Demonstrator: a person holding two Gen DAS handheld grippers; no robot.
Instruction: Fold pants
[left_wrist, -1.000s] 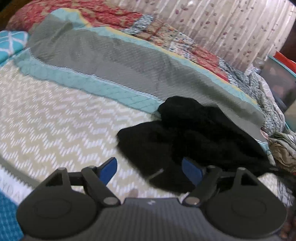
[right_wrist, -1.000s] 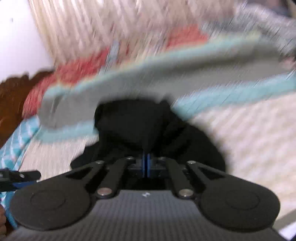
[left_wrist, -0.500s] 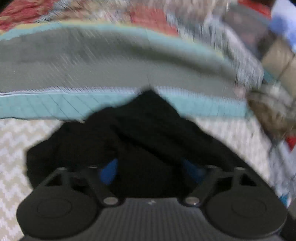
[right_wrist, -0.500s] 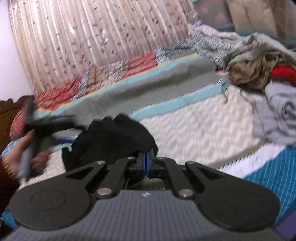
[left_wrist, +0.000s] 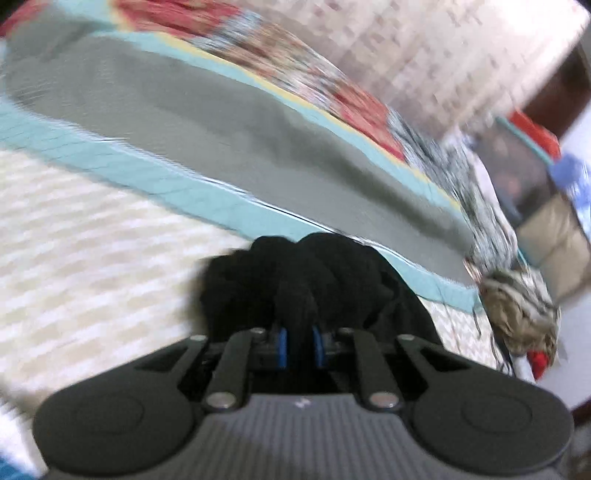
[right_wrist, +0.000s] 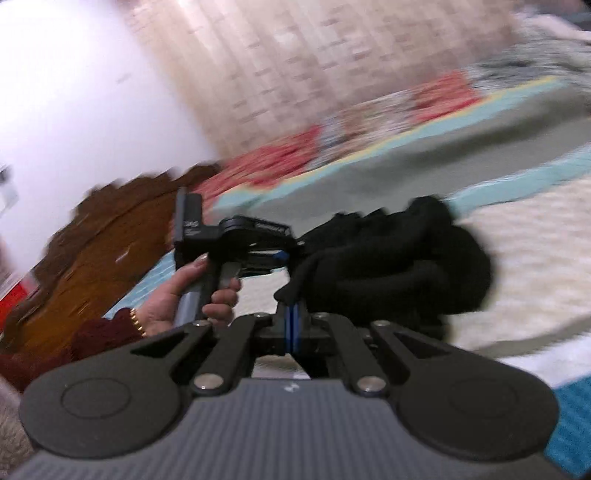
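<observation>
A bunched pair of black pants (left_wrist: 314, 280) lay on a bed (left_wrist: 92, 258) spread with a cream zigzag quilt, just in front of the quilt's teal band and grey stripe. The left gripper (left_wrist: 299, 345) had its blue pads drawn narrow on a thick fold of the black cloth, which rose in rolls directly ahead of the fingers. Seen from the right wrist, the same left gripper (right_wrist: 280, 254) reached in from the headboard side, gripped by a hand (right_wrist: 184, 291) in a dark red sleeve (right_wrist: 92, 339) with a gold bracelet at the wrist. The right gripper (right_wrist: 291, 317) was closed tight, its blue pads pressed together on a thin edge of the pants (right_wrist: 399, 258), whose bulk sat heaped beyond it toward the middle of the bed. A carved brown headboard (right_wrist: 92, 243) stood at the bed's end, a pale patterned curtain (right_wrist: 332, 55) hung along its far side, and a heap of other clothes (left_wrist: 524, 306) lay at the bed's far right edge. Both views were blurred.
</observation>
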